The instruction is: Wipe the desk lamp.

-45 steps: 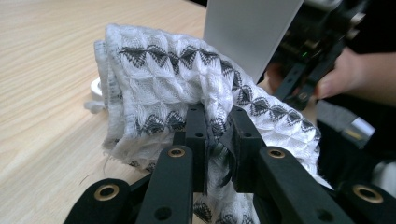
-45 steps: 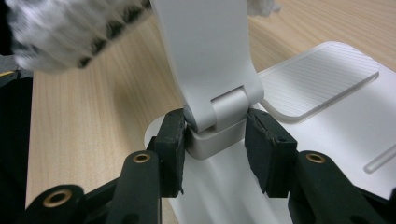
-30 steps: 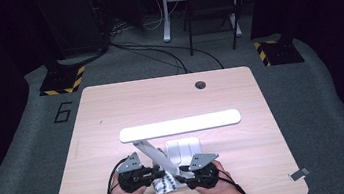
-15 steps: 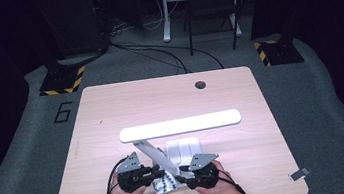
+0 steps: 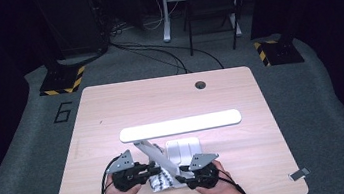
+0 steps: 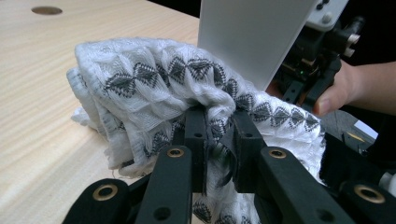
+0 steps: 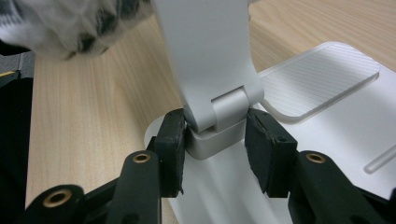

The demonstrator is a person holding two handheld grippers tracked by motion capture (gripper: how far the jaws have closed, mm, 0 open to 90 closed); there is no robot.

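While the lamp's hinge is clamped by the right gripper, the cloth pinched in the left gripper is held just beside the slanted lamp arm

Knitted cloth; matt plastic lamp; wooden table.

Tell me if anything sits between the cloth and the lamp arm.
Nothing visible does. The left gripper is shut on the cloth, bunched right beside the lamp arm; the right gripper clamps the hinge.
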